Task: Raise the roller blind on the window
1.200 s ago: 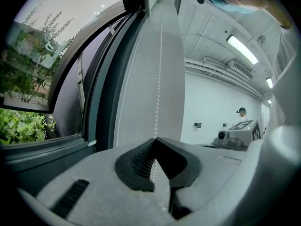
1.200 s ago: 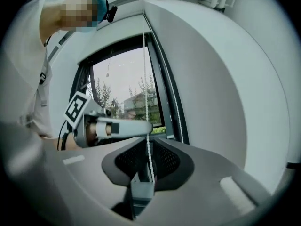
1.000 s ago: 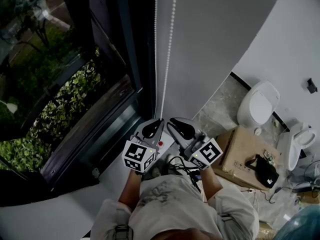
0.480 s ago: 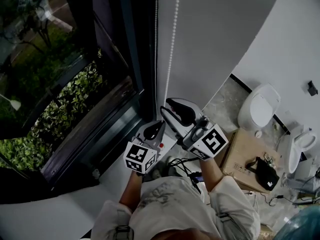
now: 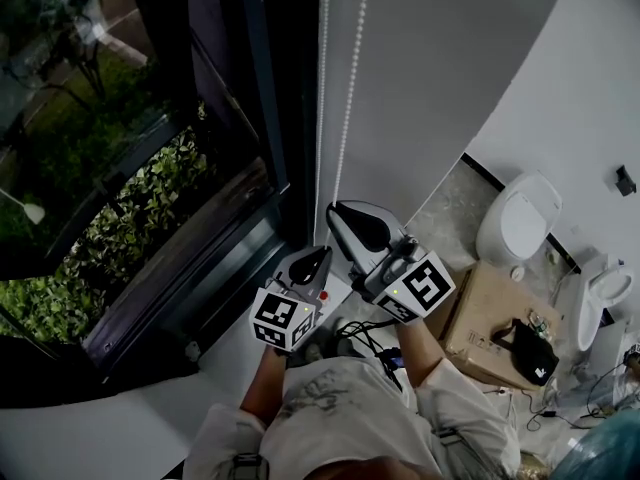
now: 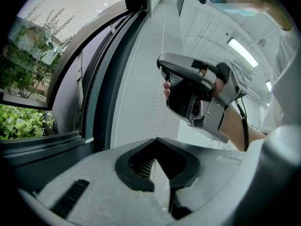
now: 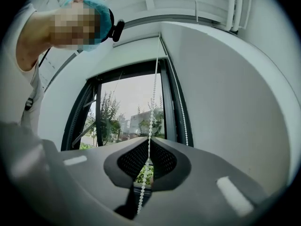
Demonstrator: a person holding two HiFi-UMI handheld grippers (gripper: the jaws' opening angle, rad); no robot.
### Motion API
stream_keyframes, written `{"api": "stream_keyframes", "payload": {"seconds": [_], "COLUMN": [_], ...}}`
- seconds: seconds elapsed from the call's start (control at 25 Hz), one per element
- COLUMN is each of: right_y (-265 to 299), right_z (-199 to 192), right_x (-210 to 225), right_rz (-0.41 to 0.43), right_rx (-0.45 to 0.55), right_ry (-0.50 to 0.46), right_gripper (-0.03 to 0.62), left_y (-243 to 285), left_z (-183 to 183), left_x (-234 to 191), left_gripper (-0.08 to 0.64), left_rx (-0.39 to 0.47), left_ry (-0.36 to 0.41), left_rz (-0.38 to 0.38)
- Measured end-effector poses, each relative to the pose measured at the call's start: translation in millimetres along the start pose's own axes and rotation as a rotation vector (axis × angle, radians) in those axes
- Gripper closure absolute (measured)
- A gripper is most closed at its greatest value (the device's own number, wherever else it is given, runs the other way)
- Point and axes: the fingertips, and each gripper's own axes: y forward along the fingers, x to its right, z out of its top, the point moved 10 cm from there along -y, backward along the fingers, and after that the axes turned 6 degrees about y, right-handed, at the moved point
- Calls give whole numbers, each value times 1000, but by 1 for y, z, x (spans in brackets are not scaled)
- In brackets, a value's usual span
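Now bead chain (image 7: pixel 151 112) sits pinched between fingers (image 7: pixel 130 163) of right gripper (image 7: pixel 148 142).

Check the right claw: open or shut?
Shut on the bead chain: in the right gripper view the right claw has its tips meeting with the chain pinched between them.

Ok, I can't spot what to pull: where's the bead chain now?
In the right gripper view the bead chain hangs before the window, toward its right side, and passes between the shut jaws of the right tool.
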Motion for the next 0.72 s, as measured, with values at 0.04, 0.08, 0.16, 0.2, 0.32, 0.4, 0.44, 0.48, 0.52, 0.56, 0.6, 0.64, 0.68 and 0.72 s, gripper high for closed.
{"api": "stream_keyframes", "payload": {"seconds": [0.04,0.08,0.16,0.2,0.32,0.4,0.44,0.48,0.52,0.56,0.6,0.64,0.68,0.72], "right_y": [0,-1,-2,-3,-6,-7,-8,-8,-8,-8,-9,-9,-10,-11], "right_z": [-3,-6,-12,-16,-26,-33,-36,-39,-42,-45,-49,-52,-56,-59], "right_x": [0,1,2,2,4,4,5,5,5,4,4,4,4,4], "right_rz": [0,-2,-7,-10,-18,-20,-22,-25,-28,-30,-32,-34,-36,-38], "right_rx": [-1,-5,-18,-24,-41,-50,-56,-63,-71,-79,-88,-94,-100,-106], "right_ry": [5,7,13,17,27,38,41,42,42,42,44,47,53,59], "right_gripper": [575,575,575,575,575,575,575,575,575,575,574,575,575,575], "left_y": [1,2,3,4,5,6,6,7,7,7,7,7,7,7], "left_z": [-2,-4,-11,-14,-24,-30,-33,-36,-39,-43,-46,-50,-53,-57], "left_x": [0,0,1,0,0,-1,-2,-2,-3,-4,-5,-5,-6,-6], "left_gripper": [551,551,551,551,551,551,551,551,551,551,551,551,551,551], "left_rx": [-8,-17,-35,-44,-71,-88,-96,-104,-112,-120,-129,-136,-143,-149], "left_ry": [0,0,-4,-8,-19,-25,-27,-30,-33,-37,-39,-42,-44,-48], "left_rz": [0,-1,-1,-1,-3,-3,-3,-2,-2,-1,1,2,3,3]}}
